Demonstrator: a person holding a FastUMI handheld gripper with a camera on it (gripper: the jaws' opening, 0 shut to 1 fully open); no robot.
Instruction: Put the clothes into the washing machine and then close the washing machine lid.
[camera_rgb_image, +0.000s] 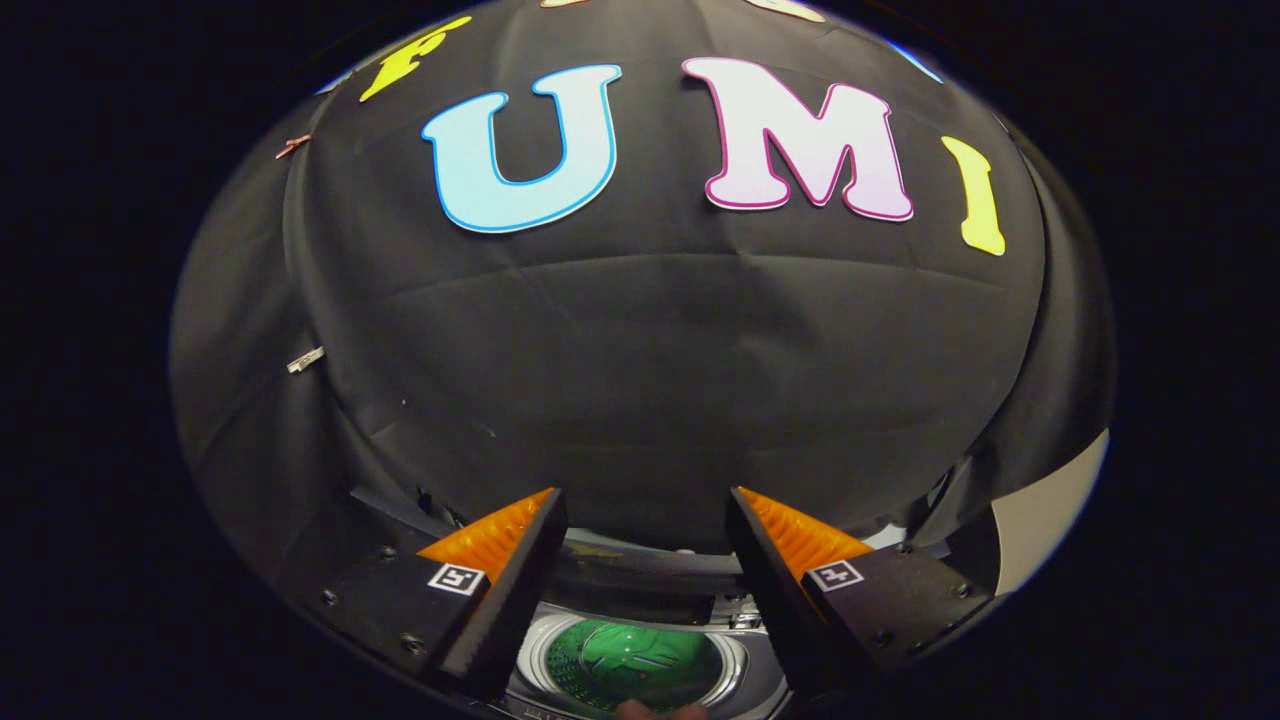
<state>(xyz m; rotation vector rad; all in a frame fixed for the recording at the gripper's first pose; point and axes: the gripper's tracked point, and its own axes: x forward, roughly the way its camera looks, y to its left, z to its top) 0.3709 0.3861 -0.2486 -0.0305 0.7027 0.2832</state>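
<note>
My gripper (645, 505) is open, its two fingers spread wide with nothing between them. It hangs high, facing the black cloth wall. Below and between the fingers I see the washing machine (640, 600), its top open. Its round drum (635, 665) shows a green inside with a silver rim. No clothes are visible. The far part of the machine's top runs as a dark band just beyond the drum.
The black cloth wall (640, 350) stands close behind the machine. A pale panel (1050, 510) shows to the right of the right finger. Something small and skin-toned (655, 710) shows at the near rim of the drum.
</note>
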